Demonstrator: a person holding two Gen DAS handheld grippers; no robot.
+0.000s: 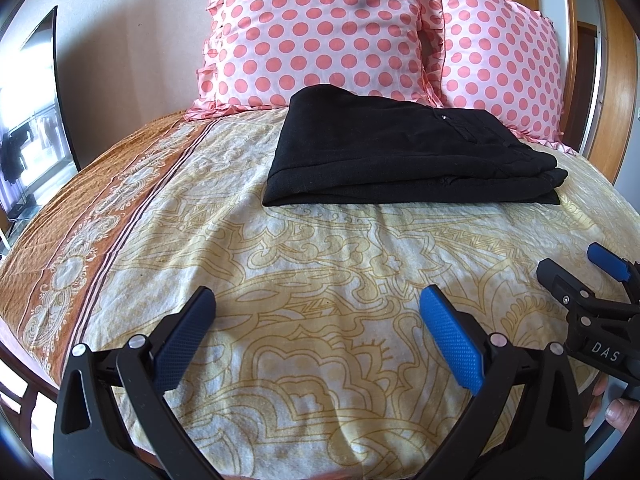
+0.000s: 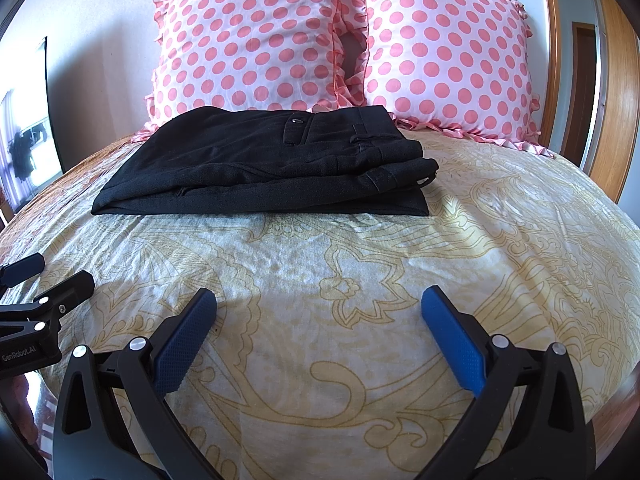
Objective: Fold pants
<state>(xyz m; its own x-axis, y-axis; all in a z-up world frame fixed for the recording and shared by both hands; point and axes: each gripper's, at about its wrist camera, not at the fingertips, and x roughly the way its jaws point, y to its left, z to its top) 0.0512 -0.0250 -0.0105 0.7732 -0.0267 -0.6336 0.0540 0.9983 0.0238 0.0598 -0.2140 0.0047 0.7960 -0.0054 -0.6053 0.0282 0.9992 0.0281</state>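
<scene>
The black pants (image 2: pixel 264 164) lie folded into a flat, layered stack on the bedspread (image 2: pixel 360 280), toward the head of the bed. The waistband with its belt loops and a buttoned pocket faces up on the stack's top layer, and the lower layers stick out a little along the near edge. Just behind the pants, two pink polka-dot pillows (image 2: pixel 248 44) lean upright against the wall, their ruffled lower edges touching or nearly touching the far side of the stack. The cream bedspread with yellow floral lines runs from the pants toward the cameras, with an orange patterned border (image 1: pixel 80 220) off to the pants' left.

Nothing lies between the pants and either tool. The left gripper (image 1: pixel 318 300) hovers low over the bedspread, well short of the pants, its blue-padded fingers spread wide apart and holding nothing. The right gripper (image 2: pixel 319 300) sits beside it at about the same distance from the pants, fingers likewise spread and empty.
</scene>
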